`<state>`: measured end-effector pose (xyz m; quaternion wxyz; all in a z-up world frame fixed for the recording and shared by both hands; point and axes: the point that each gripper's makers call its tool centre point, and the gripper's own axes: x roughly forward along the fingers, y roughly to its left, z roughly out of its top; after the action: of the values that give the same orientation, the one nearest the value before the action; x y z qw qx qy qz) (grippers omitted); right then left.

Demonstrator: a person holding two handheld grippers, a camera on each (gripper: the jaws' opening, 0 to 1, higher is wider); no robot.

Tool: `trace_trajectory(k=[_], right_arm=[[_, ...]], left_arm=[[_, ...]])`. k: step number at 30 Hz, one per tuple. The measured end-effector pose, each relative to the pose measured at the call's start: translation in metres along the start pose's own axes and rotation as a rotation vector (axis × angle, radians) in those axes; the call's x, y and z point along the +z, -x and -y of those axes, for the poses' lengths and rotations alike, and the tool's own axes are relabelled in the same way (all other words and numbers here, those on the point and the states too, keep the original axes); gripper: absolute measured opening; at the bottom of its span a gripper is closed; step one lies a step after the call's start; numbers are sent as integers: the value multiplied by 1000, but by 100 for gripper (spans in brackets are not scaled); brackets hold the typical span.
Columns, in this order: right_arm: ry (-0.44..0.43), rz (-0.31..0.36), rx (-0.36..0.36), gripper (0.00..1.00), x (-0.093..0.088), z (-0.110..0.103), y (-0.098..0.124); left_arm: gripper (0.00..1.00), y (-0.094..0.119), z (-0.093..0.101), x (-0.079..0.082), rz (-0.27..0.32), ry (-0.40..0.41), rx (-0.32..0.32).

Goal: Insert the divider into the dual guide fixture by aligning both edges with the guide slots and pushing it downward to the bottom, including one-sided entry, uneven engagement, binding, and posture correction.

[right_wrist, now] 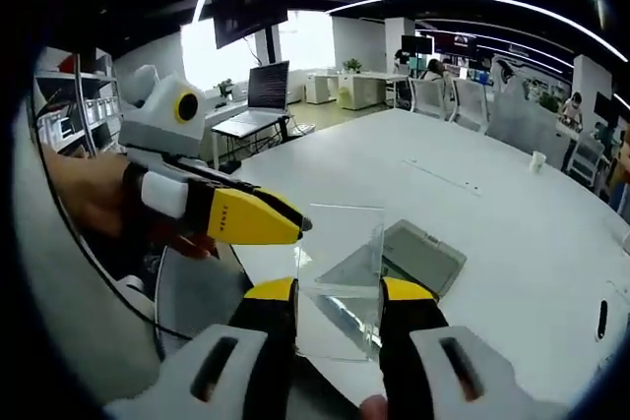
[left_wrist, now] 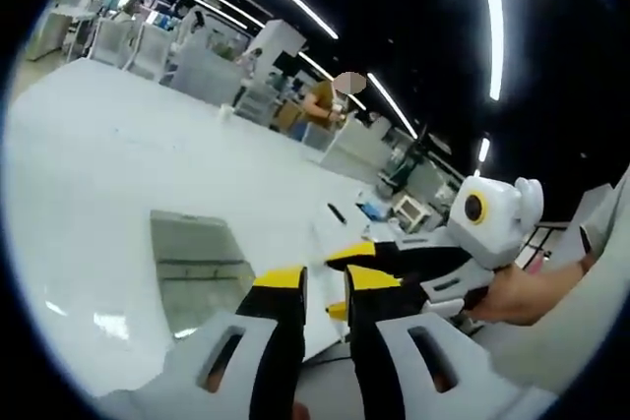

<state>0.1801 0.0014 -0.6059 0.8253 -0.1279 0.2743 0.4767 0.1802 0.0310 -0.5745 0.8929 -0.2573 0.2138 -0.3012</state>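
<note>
1. Yellow-tipped fingers [right_wrist: 271,292] of the right gripper [right_wrist: 338,294] rise from the bottom of the right gripper view and pinch a clear divider [right_wrist: 340,277] between them; the sheet stands upright in the jaws, its lower edge down between the black finger shanks and its upper edge well above the tips.
2. Just beyond the divider, seen partly through it, the grey guide fixture [right_wrist: 418,258] lies flat on the white table [right_wrist: 492,194].
3. Left of the divider in that view, the left gripper [right_wrist: 285,221] comes in held by a hand [right_wrist: 94,194]; its yellow tip sits just beside the divider's upper left corner, and contact cannot be told.
4. In the left gripper view, the left gripper's [left_wrist: 325,280] own jaws stand slightly apart with nothing between them.
5. Beside them lies the guide fixture [left_wrist: 192,268] on the table [left_wrist: 98,164], and the right gripper [left_wrist: 369,258] reaches in from the right.
</note>
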Motion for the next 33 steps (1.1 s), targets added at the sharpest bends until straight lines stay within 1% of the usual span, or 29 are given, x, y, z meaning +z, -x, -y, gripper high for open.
trace_trajectory(k=[13, 21, 33], right_arm=[[-13, 20, 2, 28, 6, -5, -1], [-21, 27, 3, 28, 7, -8, -2], [-27, 32, -2, 28, 8, -7, -2]], left_arm=[[6, 0, -2, 2, 16, 39, 4], [3, 1, -6, 3, 32, 79, 12], [0, 1, -8, 3, 36, 97, 18]])
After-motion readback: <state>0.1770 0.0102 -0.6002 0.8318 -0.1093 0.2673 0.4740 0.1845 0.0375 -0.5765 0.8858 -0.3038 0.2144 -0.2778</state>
